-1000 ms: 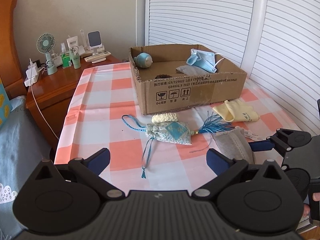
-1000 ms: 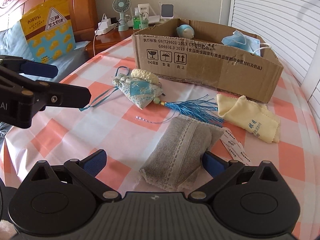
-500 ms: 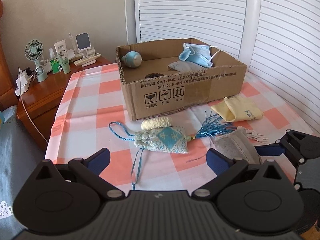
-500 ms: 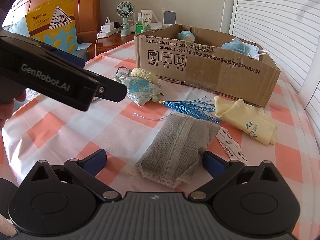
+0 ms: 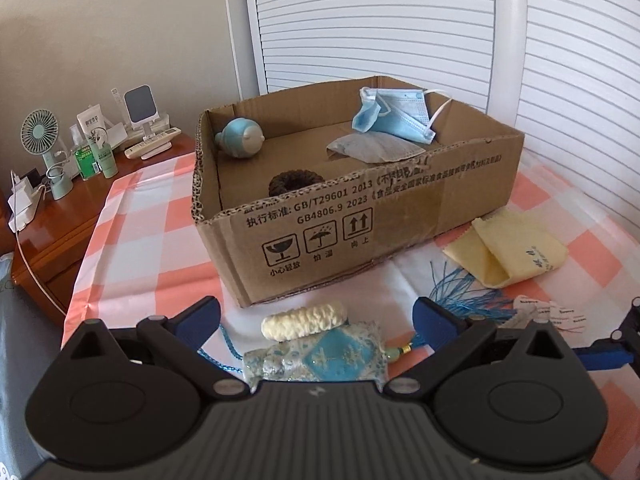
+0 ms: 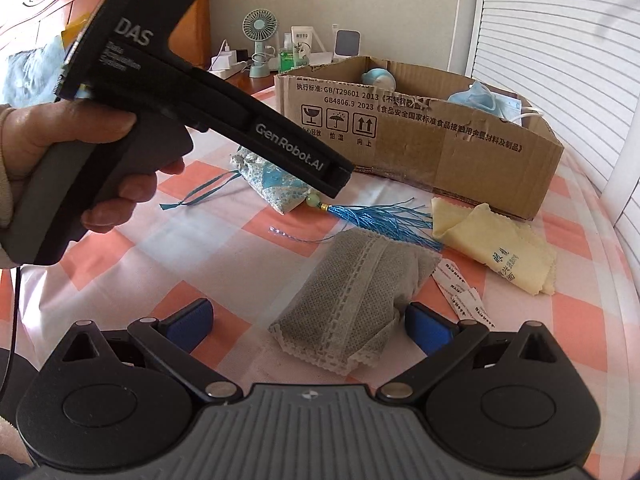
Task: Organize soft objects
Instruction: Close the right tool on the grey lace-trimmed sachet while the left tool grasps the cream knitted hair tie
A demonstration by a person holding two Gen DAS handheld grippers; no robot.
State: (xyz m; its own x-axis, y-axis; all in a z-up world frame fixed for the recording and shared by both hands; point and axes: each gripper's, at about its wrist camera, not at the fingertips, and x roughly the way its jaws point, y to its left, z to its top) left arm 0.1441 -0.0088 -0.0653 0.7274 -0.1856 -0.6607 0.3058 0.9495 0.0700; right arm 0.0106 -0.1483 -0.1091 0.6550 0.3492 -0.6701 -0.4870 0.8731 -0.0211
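My left gripper [image 5: 316, 320] is open, its jaws either side of a blue embroidered sachet [image 5: 320, 356] with a blue tassel [image 5: 464, 296] and a cream knitted roll [image 5: 304, 316]. My right gripper [image 6: 308, 322] is open around the near end of a grey lace-edged pouch [image 6: 356, 296]. A yellow cloth [image 5: 508, 248] lies beside the cardboard box [image 5: 400, 216], which holds a blue face mask [image 5: 396, 116], a grey pouch, a dark ring and a blue toy. In the right wrist view the left gripper's body hides part of the sachet [image 6: 276, 188].
The checked tablecloth [image 5: 152, 216] covers the table. A wooden nightstand [image 5: 60, 220] at the left carries a small fan [image 5: 42, 140], bottles and a charger. White slatted doors stand behind the box. Small paper strips [image 6: 460, 288] lie by the grey pouch.
My left gripper has moved forward and down over the sachet, which now lies between its jaws. My right gripper has crept closer to the grey pouch.
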